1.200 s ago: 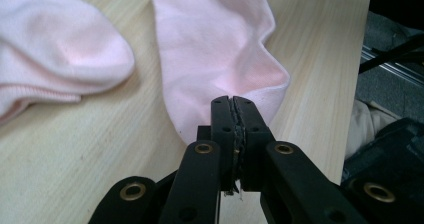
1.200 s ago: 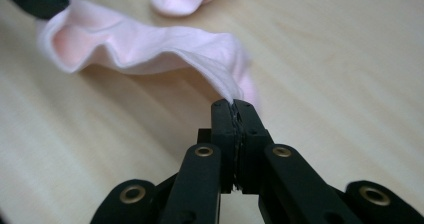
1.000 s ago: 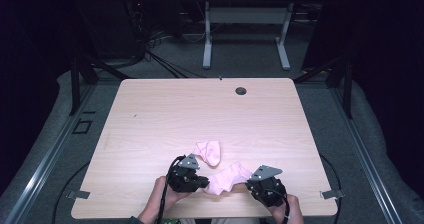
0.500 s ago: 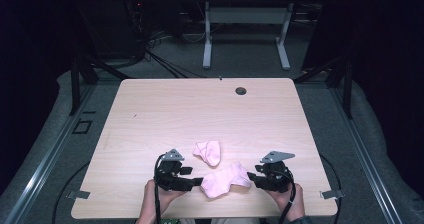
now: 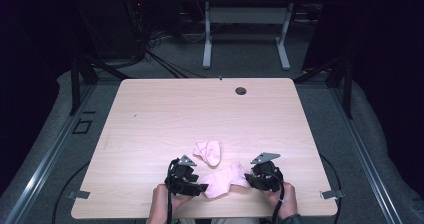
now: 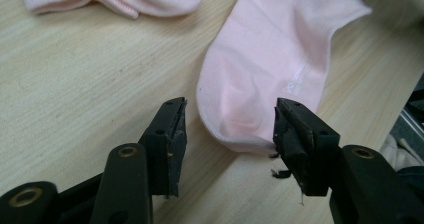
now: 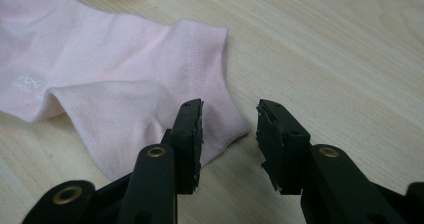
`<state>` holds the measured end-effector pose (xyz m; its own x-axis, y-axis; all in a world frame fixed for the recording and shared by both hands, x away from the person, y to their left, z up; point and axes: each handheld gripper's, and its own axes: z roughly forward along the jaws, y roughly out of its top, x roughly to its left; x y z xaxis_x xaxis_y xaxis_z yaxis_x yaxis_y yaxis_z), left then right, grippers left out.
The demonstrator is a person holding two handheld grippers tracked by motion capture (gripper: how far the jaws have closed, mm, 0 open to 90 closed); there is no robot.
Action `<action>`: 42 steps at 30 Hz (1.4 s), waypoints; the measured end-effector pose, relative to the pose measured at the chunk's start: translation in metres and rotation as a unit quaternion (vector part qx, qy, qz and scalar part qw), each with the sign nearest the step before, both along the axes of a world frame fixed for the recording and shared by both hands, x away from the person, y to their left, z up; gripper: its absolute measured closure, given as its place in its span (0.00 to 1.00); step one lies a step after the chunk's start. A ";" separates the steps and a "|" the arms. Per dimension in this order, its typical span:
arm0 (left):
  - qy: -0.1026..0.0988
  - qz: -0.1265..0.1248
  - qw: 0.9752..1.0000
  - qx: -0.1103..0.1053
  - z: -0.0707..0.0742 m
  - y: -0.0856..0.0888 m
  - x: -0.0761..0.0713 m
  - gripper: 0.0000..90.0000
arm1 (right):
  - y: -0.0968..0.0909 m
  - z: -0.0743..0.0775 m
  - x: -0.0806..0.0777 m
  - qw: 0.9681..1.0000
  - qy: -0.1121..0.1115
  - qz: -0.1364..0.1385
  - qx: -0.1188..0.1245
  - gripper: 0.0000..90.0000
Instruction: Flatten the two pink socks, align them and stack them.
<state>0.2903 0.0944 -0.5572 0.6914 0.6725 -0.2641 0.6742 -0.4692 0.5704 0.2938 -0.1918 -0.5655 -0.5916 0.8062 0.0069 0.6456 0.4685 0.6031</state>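
A: What lay on the pale wood-grain table [image 5: 165,109]?

B: Two pink cotton ankle socks, both near the person's edge. The flat pink sock [image 5: 226,180] stretched between the two grippers; the folded pink sock [image 5: 208,151] sat just beyond it, apart from both.

A: And the tools?

B: The left black two-jaw gripper [image 6: 227,134] had its jaws spread, the rounded toe end of the flat sock lying between them, not clamped. The right black two-jaw gripper [image 7: 229,129] was parted too, its left jaw over the ribbed cuff corner, the cloth loose.

A: So how far along was the work?

B: I'd judge early. The flat sock looked smoothed out lengthwise, nothing was held, and the pair was not yet joined; the folded one seemed untouched.

A: Room to move?

B: Plenty ahead: the far half of the table was bare save a small dark grommet [image 5: 241,90]. The near edge was close beneath the hands, so the sock had little margin there.
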 end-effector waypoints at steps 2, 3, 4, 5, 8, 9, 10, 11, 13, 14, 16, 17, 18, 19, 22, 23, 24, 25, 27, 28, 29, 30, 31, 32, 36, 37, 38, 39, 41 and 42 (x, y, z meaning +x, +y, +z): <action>0.001 0.000 1.000 0.007 -0.002 0.000 -0.001 0.57 | -0.001 -0.001 -0.001 1.000 0.001 -0.002 -0.002 0.72; 0.000 -0.001 1.000 0.008 -0.003 0.000 -0.001 0.59 | -0.001 -0.001 -0.001 1.000 0.003 0.000 -0.001 0.73; 0.001 0.001 1.000 0.006 -0.004 0.000 -0.002 0.63 | 0.000 -0.001 -0.002 1.000 0.005 0.002 0.003 0.75; -0.001 -0.001 1.000 0.011 -0.004 0.001 -0.002 0.66 | 0.001 -0.001 -0.002 1.000 0.002 -0.001 0.004 0.77; -0.003 -0.003 1.000 0.010 -0.005 0.002 -0.002 0.77 | 0.001 -0.001 -0.003 1.000 0.006 0.007 0.005 0.86; -0.004 -0.005 1.000 0.011 -0.005 0.003 -0.002 0.81 | 0.001 -0.002 -0.004 1.000 0.008 0.005 0.013 0.89; -0.002 -0.006 1.000 0.011 -0.006 0.004 -0.002 0.85 | 0.001 -0.002 -0.004 1.000 0.010 0.004 0.018 0.91; -0.001 -0.004 1.000 0.008 -0.007 0.005 -0.001 0.87 | 0.001 -0.002 -0.004 1.000 0.009 0.005 0.019 0.93; 0.001 -0.004 1.000 0.002 -0.007 0.008 -0.001 0.93 | 0.002 -0.001 -0.007 1.000 -0.001 0.012 0.017 0.95; -0.003 0.003 1.000 -0.002 -0.007 0.009 -0.002 0.95 | 0.002 0.000 -0.007 1.000 0.002 0.011 0.018 0.95; -0.002 0.002 1.000 -0.009 -0.003 0.014 -0.002 0.96 | 0.002 0.001 -0.009 1.000 0.008 0.010 0.029 0.95; -0.002 0.003 1.000 -0.015 -0.002 0.016 -0.002 0.96 | 0.001 0.003 -0.010 0.999 0.010 0.009 0.034 0.95; -0.002 0.003 1.000 -0.015 -0.002 0.016 -0.002 0.96 | 0.000 0.006 -0.011 0.999 0.011 0.008 0.039 0.95; -0.003 0.004 1.000 -0.019 0.002 0.022 -0.003 0.96 | -0.001 0.009 -0.013 0.999 0.009 0.009 0.039 0.95; -0.001 0.004 1.000 -0.025 0.003 0.028 -0.007 0.96 | 0.000 0.015 -0.020 0.999 0.008 0.014 0.046 0.95; 0.000 0.003 1.000 -0.024 0.002 0.029 -0.008 0.96 | 0.001 0.017 -0.023 0.999 0.012 0.016 0.041 0.95; 0.000 0.003 1.000 -0.022 0.001 0.030 -0.009 0.95 | 0.002 0.018 -0.026 0.999 0.013 0.021 0.035 0.95; 0.001 0.004 1.000 -0.022 0.000 0.030 -0.009 0.95 | 0.003 0.016 -0.028 0.999 0.016 0.023 0.031 0.95; 0.003 0.004 1.000 -0.018 -0.004 0.031 -0.009 0.93 | 0.006 0.012 -0.031 0.999 0.023 0.026 0.028 0.95; 0.003 0.002 1.000 -0.015 -0.005 0.032 -0.009 0.90 | 0.006 0.010 -0.032 0.999 0.026 0.028 0.020 0.95; 0.002 0.003 1.000 -0.018 -0.005 0.033 -0.008 0.86 | 0.007 0.007 -0.032 0.999 0.032 0.025 0.015 0.95; 0.000 0.008 1.000 -0.019 -0.005 0.035 -0.008 0.79 | 0.007 0.005 -0.032 0.999 0.036 0.023 0.015 0.94; -0.006 0.020 1.000 -0.022 -0.004 0.037 -0.008 0.72 | 0.006 0.003 -0.032 0.999 0.035 0.020 0.021 0.91; -0.014 0.031 0.999 -0.025 -0.001 0.041 -0.008 0.64 | 0.006 0.002 -0.032 0.999 0.036 0.017 0.031 0.85; -0.049 0.058 0.997 -0.033 0.007 0.055 -0.008 0.34 | 0.000 0.008 -0.032 0.998 0.024 0.016 0.056 0.62; -0.069 0.070 0.995 -0.018 0.007 0.060 -0.008 0.28 | -0.001 0.010 -0.031 0.998 0.020 0.016 0.063 0.59; -0.069 0.070 0.995 -0.018 0.007 0.060 -0.008 0.21 | -0.001 0.010 -0.031 0.998 0.020 0.016 0.063 0.59; -0.077 0.074 0.994 -0.010 0.006 0.062 -0.008 0.21 | -0.002 0.014 -0.030 0.998 0.012 0.014 0.064 0.55; -0.093 0.094 0.991 0.001 -0.002 0.071 -0.007 0.14 | -0.001 0.018 -0.026 0.997 0.008 0.012 0.073 0.49; -0.097 0.101 0.990 0.011 -0.005 0.074 -0.006 0.11 | 0.000 0.020 -0.024 0.997 0.006 0.011 0.072 0.49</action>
